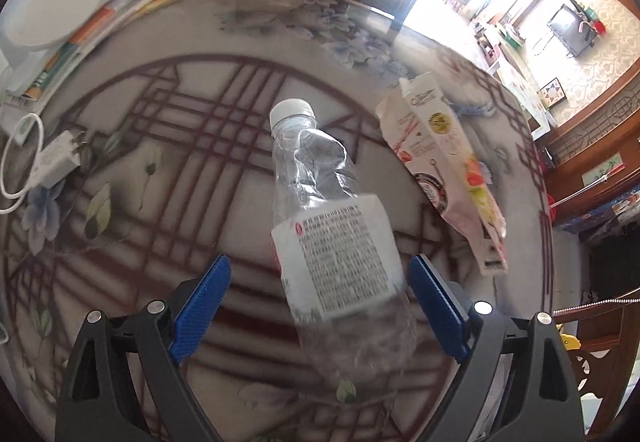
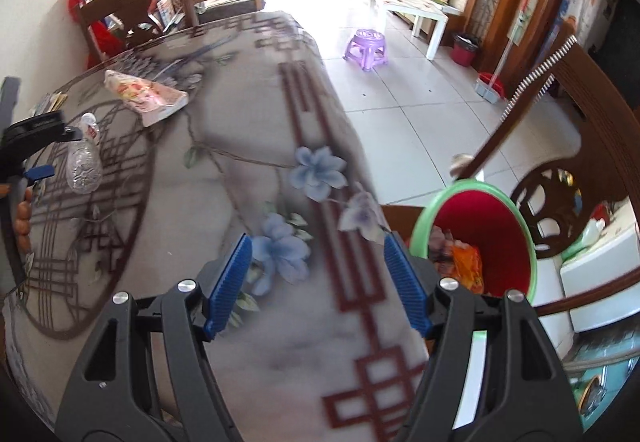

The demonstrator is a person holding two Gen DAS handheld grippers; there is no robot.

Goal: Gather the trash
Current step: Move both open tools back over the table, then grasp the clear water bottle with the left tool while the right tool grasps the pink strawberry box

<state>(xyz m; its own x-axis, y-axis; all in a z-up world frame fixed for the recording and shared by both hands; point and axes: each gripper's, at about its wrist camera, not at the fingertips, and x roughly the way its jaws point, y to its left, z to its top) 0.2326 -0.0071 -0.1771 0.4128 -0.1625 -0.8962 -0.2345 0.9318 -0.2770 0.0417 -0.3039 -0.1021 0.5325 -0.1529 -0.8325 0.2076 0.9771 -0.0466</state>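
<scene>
Crushed bottle (image 1: 336, 238), carton (image 1: 448, 170) lying flat.

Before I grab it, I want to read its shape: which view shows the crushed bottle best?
The left wrist view: the crushed bottle fills the centre, cap, dented neck and label all visible, between the open left hand-held gripper pads. The right wrist view shows it small, at the left edge.
</scene>
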